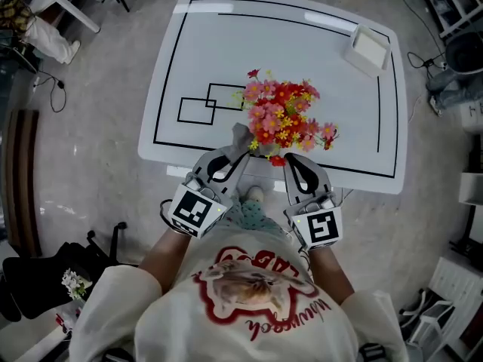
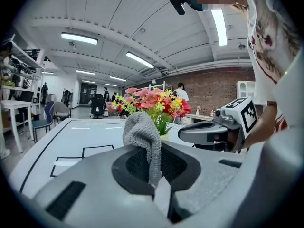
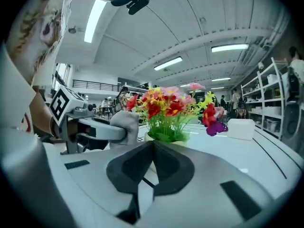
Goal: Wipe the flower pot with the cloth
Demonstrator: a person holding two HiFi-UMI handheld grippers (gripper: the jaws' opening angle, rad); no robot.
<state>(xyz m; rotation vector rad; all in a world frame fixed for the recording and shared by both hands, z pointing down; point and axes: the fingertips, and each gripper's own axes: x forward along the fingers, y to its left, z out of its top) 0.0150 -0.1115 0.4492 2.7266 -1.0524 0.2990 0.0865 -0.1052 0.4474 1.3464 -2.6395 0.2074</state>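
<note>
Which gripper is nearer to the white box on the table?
Right. The right gripper, shut and empty, is diagonally across the table from the white box; the left gripper, clamping the cloth, is farther over, away from it.

The flower pot (image 3: 148, 137) is mostly hidden beneath its flowers (image 3: 166, 113).

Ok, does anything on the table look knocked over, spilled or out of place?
Nothing stands out. The flower pot stands upright near the table's front edge, flowers intact, nothing spilled. The cloth is pinched in the left gripper.
</note>
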